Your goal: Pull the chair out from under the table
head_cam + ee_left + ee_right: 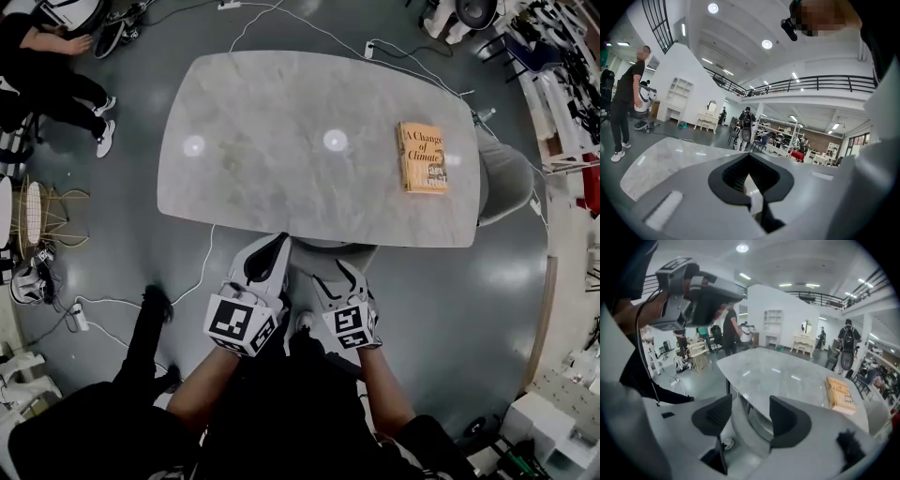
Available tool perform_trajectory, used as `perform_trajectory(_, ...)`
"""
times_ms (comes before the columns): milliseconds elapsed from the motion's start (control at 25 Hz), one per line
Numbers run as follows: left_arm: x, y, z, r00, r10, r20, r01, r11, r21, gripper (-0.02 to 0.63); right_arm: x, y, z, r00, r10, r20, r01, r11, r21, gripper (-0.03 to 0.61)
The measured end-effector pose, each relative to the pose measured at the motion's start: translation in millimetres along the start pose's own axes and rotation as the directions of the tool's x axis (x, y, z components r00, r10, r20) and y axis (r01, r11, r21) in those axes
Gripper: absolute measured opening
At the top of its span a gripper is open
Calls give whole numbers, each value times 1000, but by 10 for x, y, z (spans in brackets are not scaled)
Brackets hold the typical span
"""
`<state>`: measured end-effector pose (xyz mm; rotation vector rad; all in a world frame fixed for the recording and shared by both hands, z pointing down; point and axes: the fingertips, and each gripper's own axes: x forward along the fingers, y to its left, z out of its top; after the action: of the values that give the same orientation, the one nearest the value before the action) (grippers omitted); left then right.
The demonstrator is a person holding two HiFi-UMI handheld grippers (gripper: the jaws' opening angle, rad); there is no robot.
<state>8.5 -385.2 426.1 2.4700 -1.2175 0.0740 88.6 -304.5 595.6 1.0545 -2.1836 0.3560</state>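
Room entry. We are logging a dark grey polished floor (487, 281) that is throwing back pale glare, with white cables (323, 30) trailing across it and a wire-frame stool (37, 216) standing at its edge. We are noting white walls (689, 70), with a white shelving unit (678, 91) and a white dressing table (708, 121) with a mirror standing against them. A black mezzanine railing (820, 83) is running along the upper level. Round ceiling lights (767, 44) are shining overhead. A brick wall (820, 140) is closing the far end.

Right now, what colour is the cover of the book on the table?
The book has an orange-tan cover with dark lettering, clearest in the head view.
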Motion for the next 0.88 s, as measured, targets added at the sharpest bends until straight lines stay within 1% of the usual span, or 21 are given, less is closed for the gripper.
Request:
perform_trajectory(160,37,29,-55,1000,0,-9,0,1000,-5,8,130,127,-158,997,33,-75,-42,992,-115,255)
perform_trajectory(320,59,45,-93,1000,0,-16,0,1000,-8,8,255,262,-415,977,87,-195,-128,970,-208,264)
perform_trajectory(480,91,84,-120,1000,5,-23,-6,1000,-11,8,392,320,-683,940,136,-313,-223,939,-262,264)
perform_trajectory(680,67,138,-154,999,7,-33,-8,1000,-19,8,526,396,-950,888,185,-422,-317,910,-267,264)
perform_trajectory(880,95,148,-186,999,7,-40,-8,1000,-26,8,647,371,-1196,848,188,-496,-366,884,-290,264)
